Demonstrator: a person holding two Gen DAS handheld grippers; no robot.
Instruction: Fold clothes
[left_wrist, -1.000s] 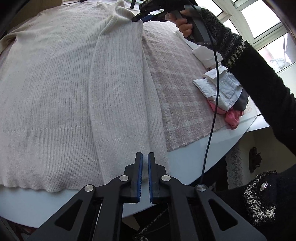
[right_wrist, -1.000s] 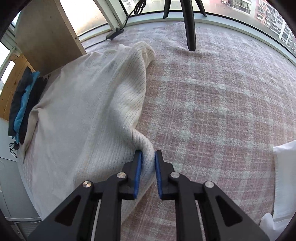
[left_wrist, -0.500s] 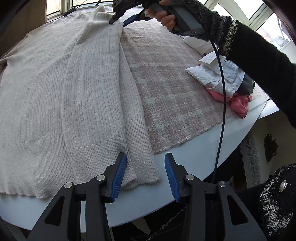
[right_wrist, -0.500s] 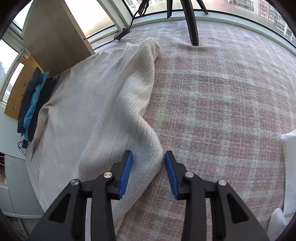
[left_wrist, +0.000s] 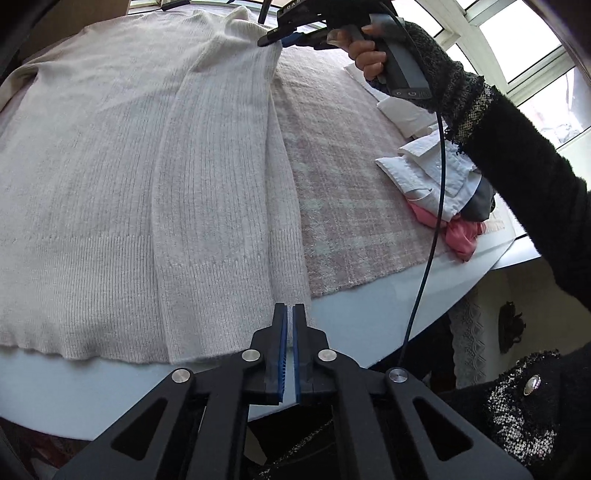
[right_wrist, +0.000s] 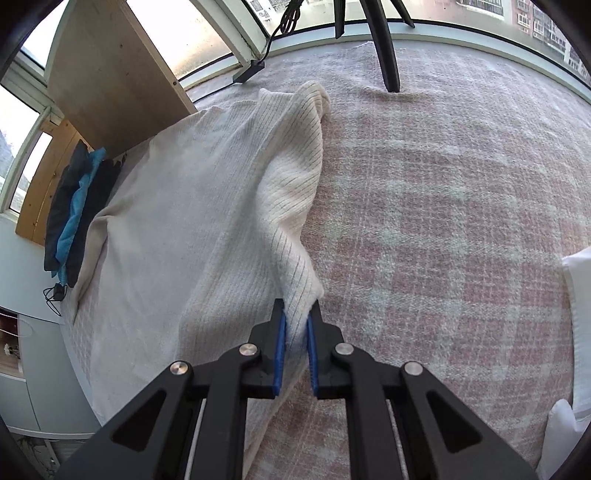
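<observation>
Windows ran along the far side of the room, and daylight fell across a white table (left_wrist: 373, 314) covered partly by a pink checked blanket (right_wrist: 443, 221). On it lay a cream ribbed sweater (left_wrist: 110, 166), spread flat with its hem toward the near edge and one side already folded over onto the body as a long strip.

Low at the near edge, the left gripper (left_wrist: 289, 325) sat at the hem corner of that folded strip. Its blue pads were closing, with only a thin gap between them, and the knit edge ran down behind the jaw tips; I could not tell whether any cloth was actually caught there.

At the far end of the sweater, the right gripper (right_wrist: 296, 325) was closing on a bunched fold of the cream knit near the shoulder, the fabric pinched between its blue pads and lifted into a small ridge. From the left wrist view, a hand (left_wrist: 365, 51) in a dark knit sleeve gripped its handle, with a black cable hanging down.

To the right on the blanket sat a pile of other clothes (left_wrist: 436, 184), white, grey and pink. A wooden board (right_wrist: 110, 74) leaned by the window.
</observation>
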